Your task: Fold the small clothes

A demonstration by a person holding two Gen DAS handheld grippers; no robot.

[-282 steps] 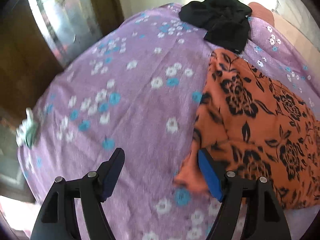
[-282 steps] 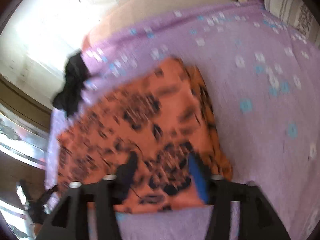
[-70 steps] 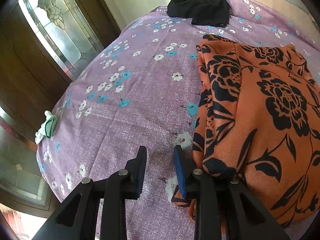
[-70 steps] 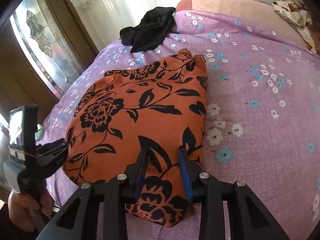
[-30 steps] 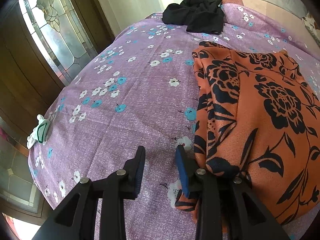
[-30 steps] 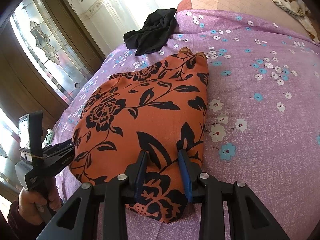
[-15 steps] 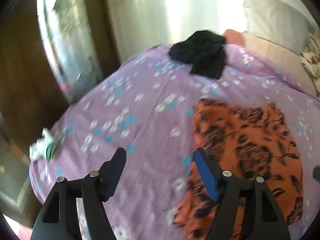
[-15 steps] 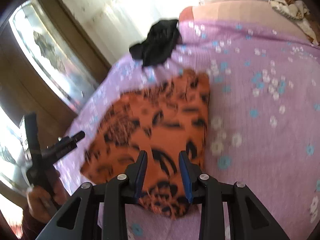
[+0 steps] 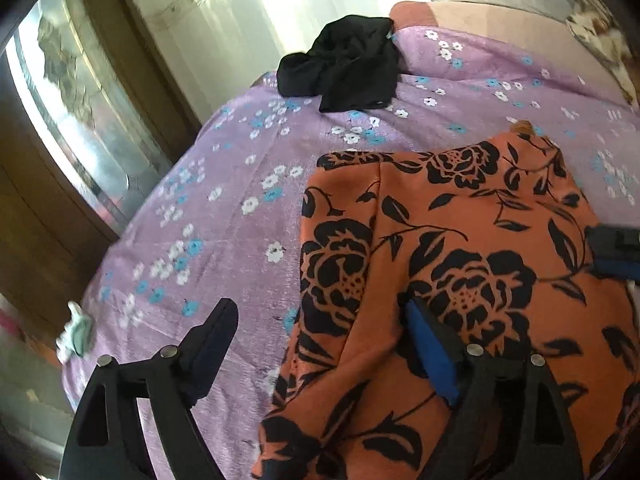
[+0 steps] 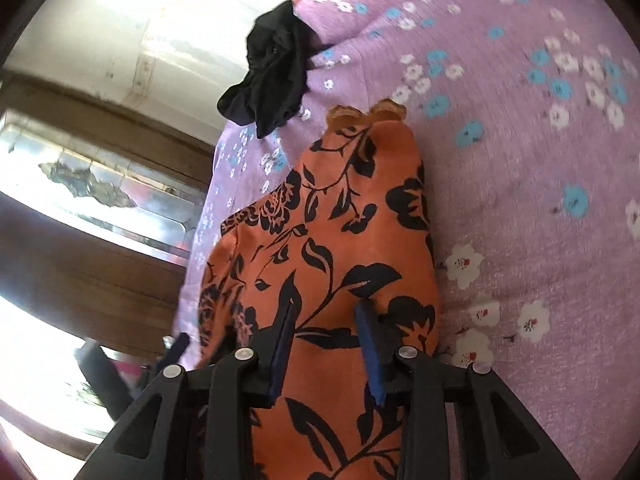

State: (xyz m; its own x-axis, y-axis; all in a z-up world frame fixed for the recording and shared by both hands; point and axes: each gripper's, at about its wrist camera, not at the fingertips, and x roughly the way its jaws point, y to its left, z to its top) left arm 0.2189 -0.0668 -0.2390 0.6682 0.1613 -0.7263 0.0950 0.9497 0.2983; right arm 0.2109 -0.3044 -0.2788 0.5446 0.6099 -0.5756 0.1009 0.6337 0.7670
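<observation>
Cloth [image 10: 344, 248] hides whatever right hand-held gripper [image 10: 326, 340] touches — edges cropped.

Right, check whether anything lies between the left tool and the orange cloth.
Nothing visible does. The left tool is opening right over the near edge of the orange cloth. The black garment lies apart, far up the purple bedspread.

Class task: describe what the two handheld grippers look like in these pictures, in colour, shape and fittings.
The left gripper and the right gripper look alike: matte black angular frames with cut-out openings, silver round screw heads at the joints, and two flat fingers lined with blue pads. No cables or markings show.
</observation>
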